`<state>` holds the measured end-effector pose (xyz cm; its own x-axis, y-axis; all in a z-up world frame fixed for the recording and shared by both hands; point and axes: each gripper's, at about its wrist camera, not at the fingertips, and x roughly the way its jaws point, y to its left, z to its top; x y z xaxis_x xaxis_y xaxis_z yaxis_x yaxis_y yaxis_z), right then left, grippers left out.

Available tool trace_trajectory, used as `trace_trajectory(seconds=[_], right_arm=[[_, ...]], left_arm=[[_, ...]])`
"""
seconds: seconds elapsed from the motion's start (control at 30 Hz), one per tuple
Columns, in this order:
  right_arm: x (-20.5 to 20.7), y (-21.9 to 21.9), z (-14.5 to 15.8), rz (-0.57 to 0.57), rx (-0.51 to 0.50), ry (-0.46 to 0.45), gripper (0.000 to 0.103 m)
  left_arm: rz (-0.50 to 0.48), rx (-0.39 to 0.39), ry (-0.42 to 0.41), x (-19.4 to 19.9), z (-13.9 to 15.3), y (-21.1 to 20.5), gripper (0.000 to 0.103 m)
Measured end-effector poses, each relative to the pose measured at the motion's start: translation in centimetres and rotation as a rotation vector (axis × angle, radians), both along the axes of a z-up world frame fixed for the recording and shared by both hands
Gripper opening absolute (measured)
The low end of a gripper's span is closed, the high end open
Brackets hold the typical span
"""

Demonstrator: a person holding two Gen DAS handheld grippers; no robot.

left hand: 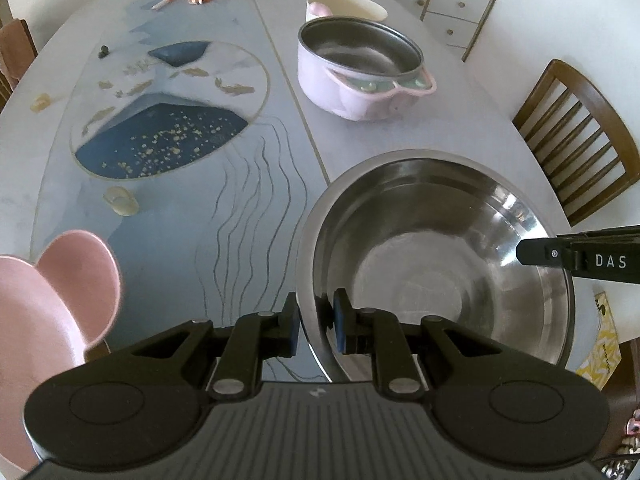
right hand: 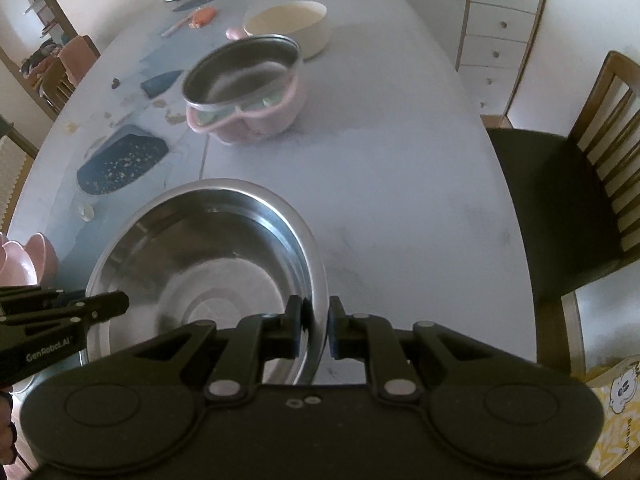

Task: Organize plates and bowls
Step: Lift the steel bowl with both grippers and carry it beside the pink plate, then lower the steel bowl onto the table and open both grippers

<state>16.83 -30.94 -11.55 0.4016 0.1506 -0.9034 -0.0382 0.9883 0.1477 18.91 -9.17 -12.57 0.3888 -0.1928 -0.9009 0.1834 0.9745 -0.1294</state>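
On the matte table point(left hand: 280, 128), both grippers clamp a round, shiny steel bowl point(left hand: 432, 248).

table: grey, patterned mat point(left hand: 168, 136)
chair: wooden, slatted back point(left hand: 576, 140)
drawers: white unit point(right hand: 500, 28)
walls: white

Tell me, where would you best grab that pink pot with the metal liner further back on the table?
Probably by the rim of the pink pot, coming down from above. It stands upright and open, its wall is thin enough for a claw to straddle, and its body looks too wide to pinch. The big steel bowl is held that same way now, with the left claw and right claw on opposite rims.
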Motion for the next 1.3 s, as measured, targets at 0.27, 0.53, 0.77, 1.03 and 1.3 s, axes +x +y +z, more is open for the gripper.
trace_trajectory(seconds=[0.27, 0.53, 0.77, 1.03, 1.3], right_arm=[[0.2, -0.2, -1.0, -0.004, -0.002, 0.013, 0.014], [0.1, 0.1, -1.3, 0.003, -0.015, 0.024, 0.020], [-0.3, 0.3, -0.7, -0.003, -0.020, 0.001, 0.025], [-1.6, 0.5, 1.4, 0.000, -0.021, -0.051, 0.032], [-3.2, 1.9, 4.6, 0.037, -0.018, -0.122, 0.043]], left_arm=[[-0.012, 0.008, -0.002, 0.1, -0.7, -0.2, 0.016], [-0.022, 0.008, 0.002, -0.1, -0.8, -0.2, 0.016], [-0.031, 0.000, 0.003, -0.4, -0.7, -0.1, 0.016], [-0.025, -0.002, -0.044, -1.5, 0.9, 0.6, 0.022], [-0.004, -0.028, -0.109, -2.4, 4.1, 2.7, 0.030]])
